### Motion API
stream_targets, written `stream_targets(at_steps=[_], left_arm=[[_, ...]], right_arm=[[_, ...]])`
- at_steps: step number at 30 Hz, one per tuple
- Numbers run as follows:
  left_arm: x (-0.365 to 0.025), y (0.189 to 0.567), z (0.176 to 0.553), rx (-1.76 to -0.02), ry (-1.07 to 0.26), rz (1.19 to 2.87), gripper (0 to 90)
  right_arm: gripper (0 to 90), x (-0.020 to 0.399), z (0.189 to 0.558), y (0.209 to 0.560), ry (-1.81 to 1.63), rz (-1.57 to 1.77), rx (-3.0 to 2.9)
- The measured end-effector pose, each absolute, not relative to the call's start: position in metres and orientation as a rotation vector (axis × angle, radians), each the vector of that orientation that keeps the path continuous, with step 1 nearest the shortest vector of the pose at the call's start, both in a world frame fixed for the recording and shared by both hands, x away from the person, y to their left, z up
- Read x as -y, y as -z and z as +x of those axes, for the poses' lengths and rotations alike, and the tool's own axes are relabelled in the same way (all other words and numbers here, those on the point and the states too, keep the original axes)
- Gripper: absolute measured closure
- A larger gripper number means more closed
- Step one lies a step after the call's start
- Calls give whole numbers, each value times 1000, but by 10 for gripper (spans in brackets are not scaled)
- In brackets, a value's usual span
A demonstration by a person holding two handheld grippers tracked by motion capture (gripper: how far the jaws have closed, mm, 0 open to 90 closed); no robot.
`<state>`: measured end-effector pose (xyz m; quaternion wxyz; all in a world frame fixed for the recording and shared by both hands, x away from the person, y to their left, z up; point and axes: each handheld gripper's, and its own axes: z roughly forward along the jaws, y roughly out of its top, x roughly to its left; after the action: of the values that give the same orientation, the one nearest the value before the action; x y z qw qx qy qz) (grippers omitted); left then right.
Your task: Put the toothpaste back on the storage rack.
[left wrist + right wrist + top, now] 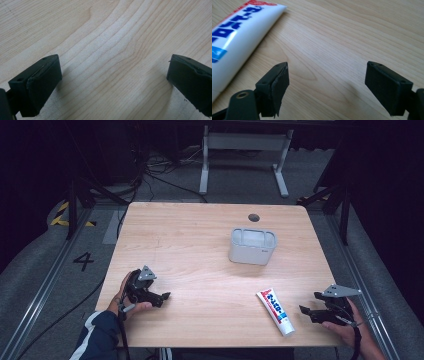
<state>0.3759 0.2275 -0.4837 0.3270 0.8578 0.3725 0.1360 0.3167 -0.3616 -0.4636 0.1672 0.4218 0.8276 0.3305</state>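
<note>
1. The worktop (200, 250) is a pale wooden slab that carries everything; both claws sit low near its close edge, one toward each corner.
2. The grey container (252, 246) stands upright, well ahead of both claws and toward the far middle, its open top facing up. It is well apart from the tube.
3. The toothpaste tube (276, 311) lies flat just to the left of the right claw (311, 312), near it but not touching. Its long axis runs on a slant, the crimped end pointing away toward the container and the cap end toward the close edge. In the right gripper view the tube (234, 37) lies off to the left of the jaws, outside the gap.
4. The right claw is spread wide with nothing between its jaws, bare wood showing through. It is plainly the nearer one, so the coming move looks to be a short sideways reach, with the jaws turned to cross the tube's narrow width.
5. The left claw (162, 298) is also spread apart and holds nothing, resting well away from the tube, which lies far to its right; in the left gripper view its jaws stand over plain wood.
</note>
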Motion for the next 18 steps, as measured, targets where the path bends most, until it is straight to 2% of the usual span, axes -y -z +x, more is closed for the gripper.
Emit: stream_targets(at_steps=[8,18], left_arm=[[-228,484,376,-976,-356,2247,2],[-228,484,376,-976,-357,2248,1]], right_arm=[[193,336,316,446,-955,1136,-2418],[239,319,317,440,-920,1089,-2461]])
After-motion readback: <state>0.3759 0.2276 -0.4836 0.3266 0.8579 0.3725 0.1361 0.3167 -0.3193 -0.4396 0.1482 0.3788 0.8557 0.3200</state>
